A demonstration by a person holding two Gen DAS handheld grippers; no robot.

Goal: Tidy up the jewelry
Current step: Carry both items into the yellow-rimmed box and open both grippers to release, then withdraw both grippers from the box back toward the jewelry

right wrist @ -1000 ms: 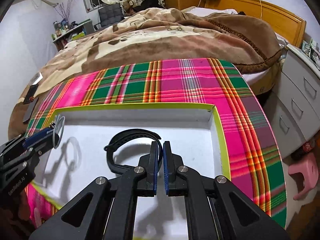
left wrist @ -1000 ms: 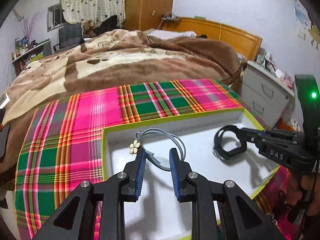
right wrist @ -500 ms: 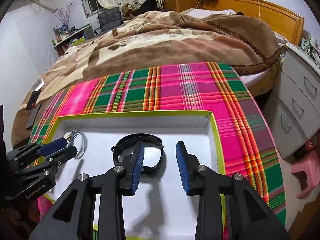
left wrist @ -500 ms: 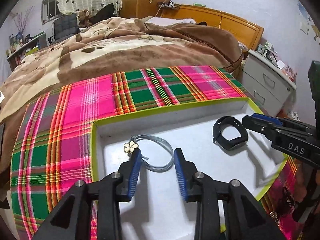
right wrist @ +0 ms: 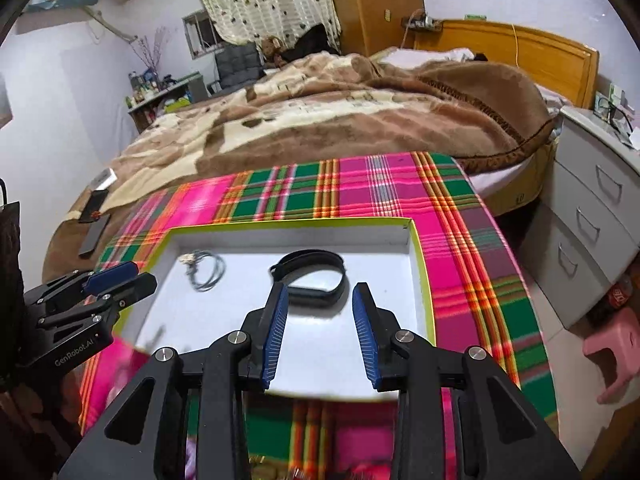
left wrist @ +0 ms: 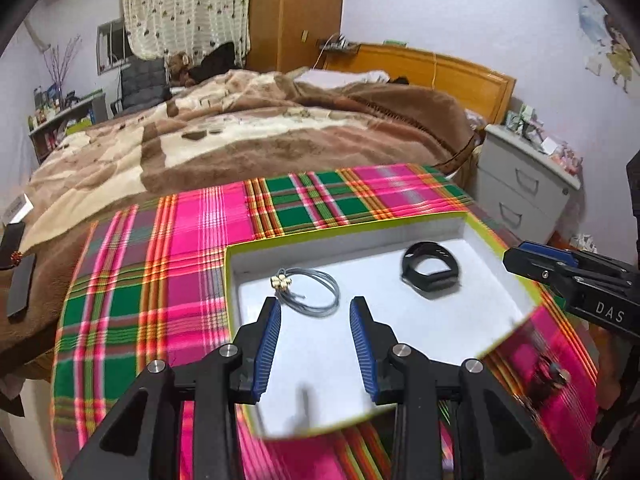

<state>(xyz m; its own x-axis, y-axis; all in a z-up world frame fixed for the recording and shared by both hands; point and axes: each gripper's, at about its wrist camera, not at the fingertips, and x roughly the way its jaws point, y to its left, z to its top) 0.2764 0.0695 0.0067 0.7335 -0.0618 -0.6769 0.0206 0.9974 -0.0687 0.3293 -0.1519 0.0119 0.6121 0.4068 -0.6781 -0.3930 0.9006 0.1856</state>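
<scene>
Currently the shallow white tray (left wrist: 496,248) with a yellow-green rim lies on the pink-and-green plaid cloth (left wrist: 192,240), its far and right walls standing clear and its near edge blurred in both views. Inside, the grey cord bracelet (left wrist: 316,294) with a small gold charm lies toward the far-left corner; the black wristband (left wrist: 430,270) lies toward the far right, well apart from it. Bare white floor fills the near half of the tray. Plaid cloth runs wide to the left and far side; the brown blanket (right wrist: 360,120) lies beyond.

Left gripper (left wrist: 316,340): angled downward over the near-left part of the tray, jaws spread wide, having just been opening, nothing between the pads. The bracelet lies just beyond its fingertips, untouched.

Right gripper (right wrist: 320,328): also angled downward, jaws wide and empty, after opening from shut within the last second. The wristband lies just past its fingertips (right wrist: 278,300), partly hidden behind the left finger, not pinched. In the right wrist view the left gripper sits at the tray's left rim.
</scene>
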